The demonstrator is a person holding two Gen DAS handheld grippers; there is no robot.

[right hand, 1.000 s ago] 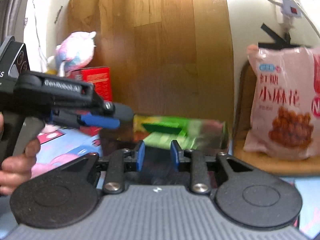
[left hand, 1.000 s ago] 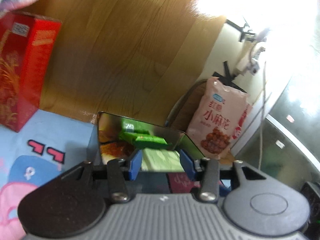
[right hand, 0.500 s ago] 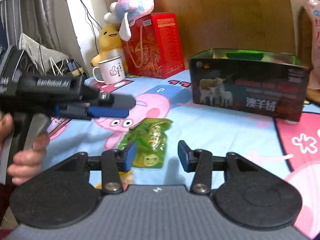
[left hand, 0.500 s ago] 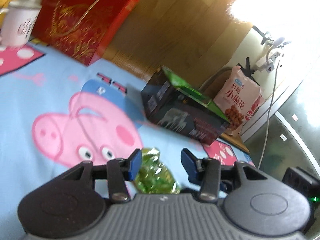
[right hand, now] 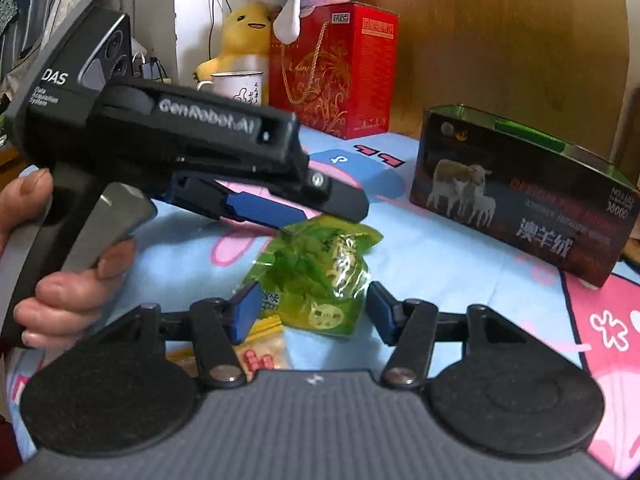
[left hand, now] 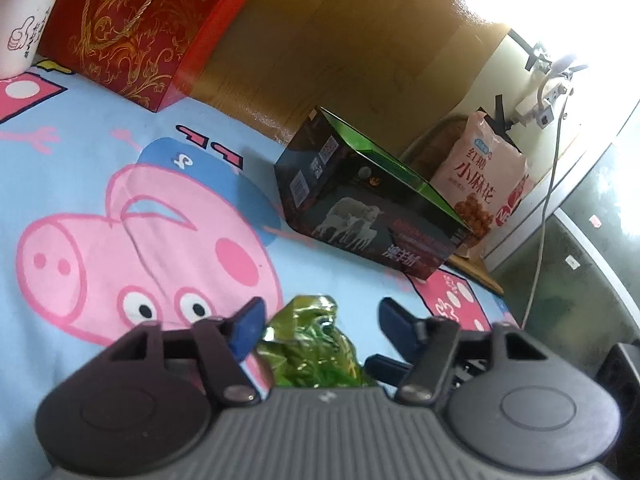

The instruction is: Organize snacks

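A green snack packet (right hand: 320,280) lies on the blue cartoon cloth (right hand: 460,280); it also shows in the left wrist view (left hand: 316,348). My right gripper (right hand: 312,312) is open, its blue fingers on either side of the packet's near end. My left gripper (left hand: 320,320) is open just above the same packet; it shows in the right wrist view (right hand: 280,208) hovering over the packet's far end. A yellow snack packet (right hand: 260,348) lies partly hidden beside my right gripper's left finger. A dark open box with sheep on it (right hand: 520,200) stands behind; in the left wrist view (left hand: 368,208) it holds something green.
A red gift box (right hand: 332,72) with plush toys on and beside it and a white mug (right hand: 236,86) stand at the back left. A pink snack bag (left hand: 484,184) leans against the wall to the right of the dark box. A wooden panel stands behind.
Both grippers have drawn back from over the dark box and come down to the green packet on the cloth. Both have opened wider.
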